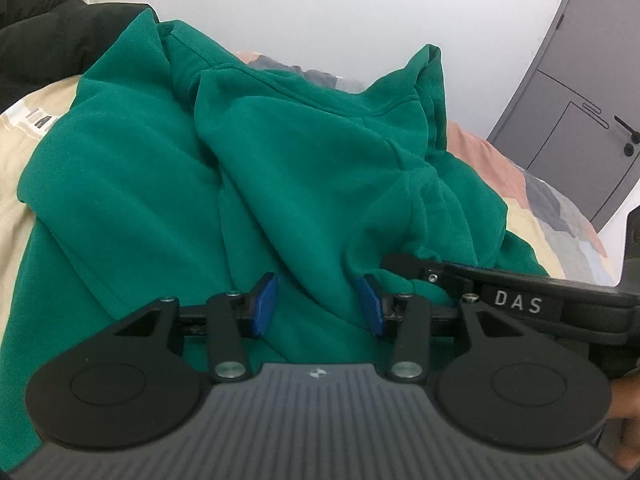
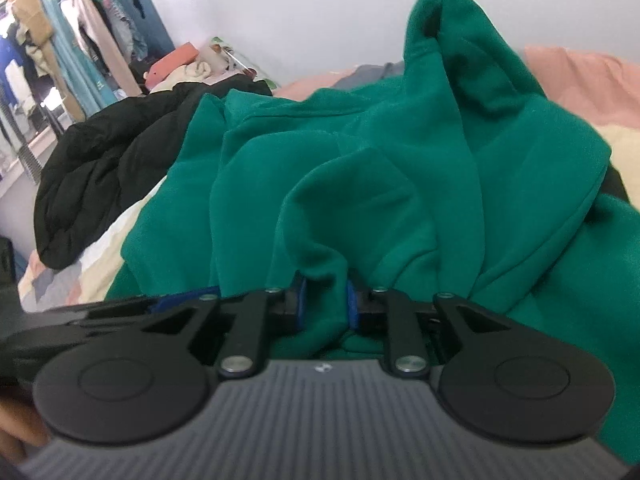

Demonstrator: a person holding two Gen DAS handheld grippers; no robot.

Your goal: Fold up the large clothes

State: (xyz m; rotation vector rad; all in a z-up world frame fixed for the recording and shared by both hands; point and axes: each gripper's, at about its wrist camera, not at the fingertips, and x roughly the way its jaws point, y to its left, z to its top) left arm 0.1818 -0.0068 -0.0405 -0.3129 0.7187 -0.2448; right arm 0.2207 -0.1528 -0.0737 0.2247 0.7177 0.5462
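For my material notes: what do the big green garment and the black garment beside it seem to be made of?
Green garment: looks like thick matte fleece or sweatshirt knit, with a soft fuzzy surface and rounded folds. Black garment: probably puffy padded synthetic, bulging in quilted sections.

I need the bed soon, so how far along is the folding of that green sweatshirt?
Nothing looks done: the green sweatshirt lies bunched and rumpled on the bed. In hand: the right gripper pinches a ridge of its fabric, while the left gripper straddles another fold, pads apart. Flattening and every fold remain, and the black jacket is untouched.
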